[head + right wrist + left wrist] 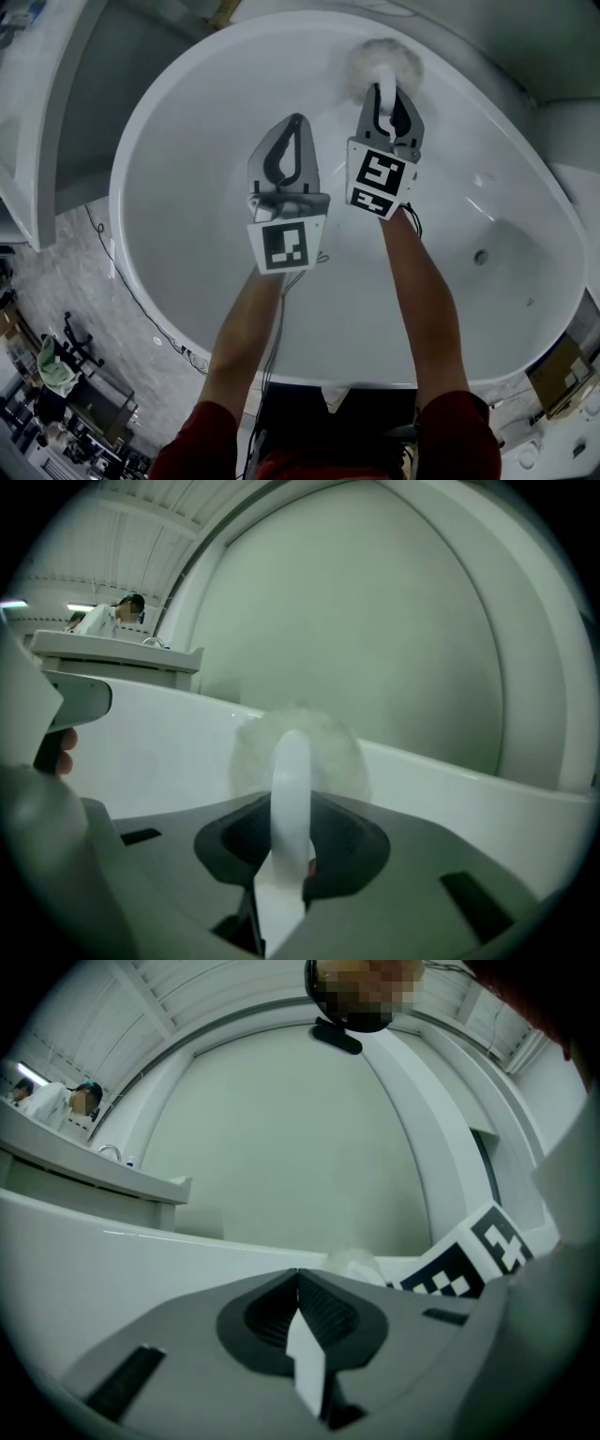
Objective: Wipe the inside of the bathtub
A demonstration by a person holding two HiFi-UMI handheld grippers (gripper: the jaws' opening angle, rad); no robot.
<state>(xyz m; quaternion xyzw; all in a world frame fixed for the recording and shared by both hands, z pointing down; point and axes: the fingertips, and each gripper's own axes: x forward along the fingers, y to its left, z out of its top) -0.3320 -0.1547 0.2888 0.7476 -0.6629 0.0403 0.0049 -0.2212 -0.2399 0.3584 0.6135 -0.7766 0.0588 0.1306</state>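
Note:
The white oval bathtub [187,281] fills the head view. My right gripper [386,90] is shut on the white handle [291,789] of a fluffy white scrubber. Its round head [384,61] rests against the tub's far inner wall, just below the rim. In the right gripper view the scrubber head [323,747] sticks out past the jaws against the tub wall [169,752]. My left gripper [297,120] hovers over the tub's inside, beside the right one and to its left. Its jaws are pressed together with nothing between them. In the left gripper view [298,1275] the scrubber head [352,1262] shows to the right.
The drain [481,256] lies in the tub floor at the right. A cable [103,253] runs over the tiled floor left of the tub. A cardboard box [562,370] stands at the lower right. A person in white [112,616] stands behind a counter [94,1180] beyond the tub.

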